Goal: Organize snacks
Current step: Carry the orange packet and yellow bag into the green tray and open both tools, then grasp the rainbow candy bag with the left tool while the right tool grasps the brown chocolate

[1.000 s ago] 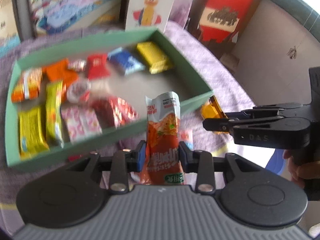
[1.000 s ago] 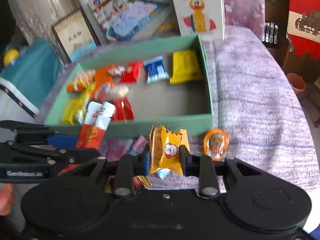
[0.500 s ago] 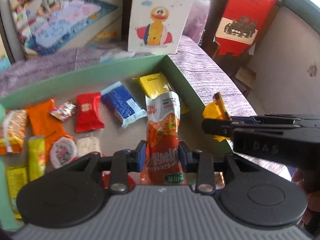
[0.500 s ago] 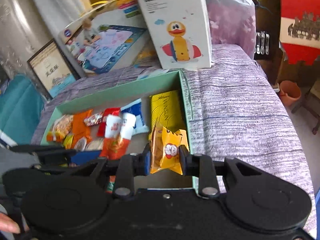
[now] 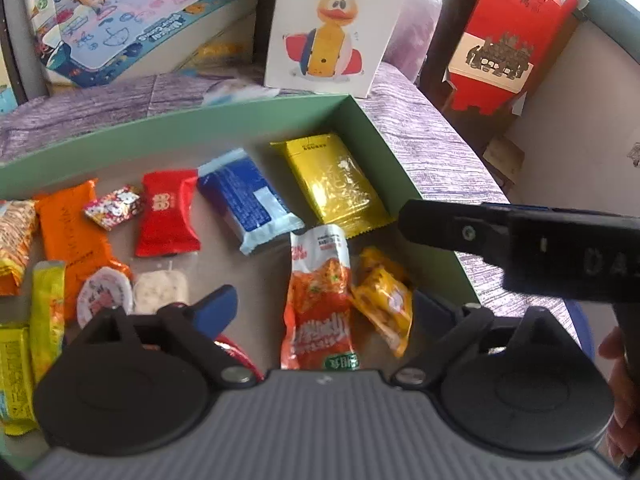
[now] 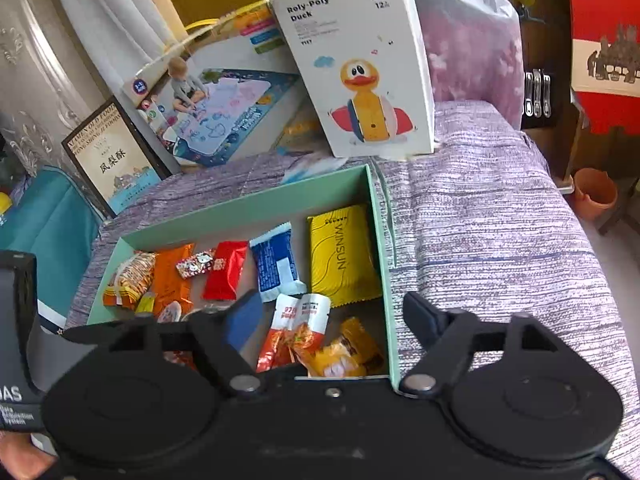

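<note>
While both pairs of jaws have just been opening, neither has hold of anything now. On the left, the left gripper [image 5: 326, 304] stands spread wide above the green box [image 5: 384, 152], and the orange-red noodle-snack packet [image 5: 320, 300] lies flat on the box floor between its fingers, touched by neither pad. Just to the right of that packet, touching it, lies the small yellow packet [image 5: 384, 304], near the box's right wall. The right gripper [image 6: 332, 320] is also well open over that same corner, one finger inside the box and the other outside the wall, with the yellow packet below and free of the pads.

Further snacks lie along the box floor: an orange packet [image 5: 72, 232], a red sweet [image 5: 166, 212], a blue-and-white bar [image 5: 248, 200] and a yellow foil pack [image 5: 332, 184], from left to right.

The box sits on a purple woven cloth [image 6: 480, 240]. Behind it lean a play-mat box [image 6: 216, 108] and a white duck toy box [image 6: 360, 64]; a red carton [image 5: 516, 28] stands further right.
</note>
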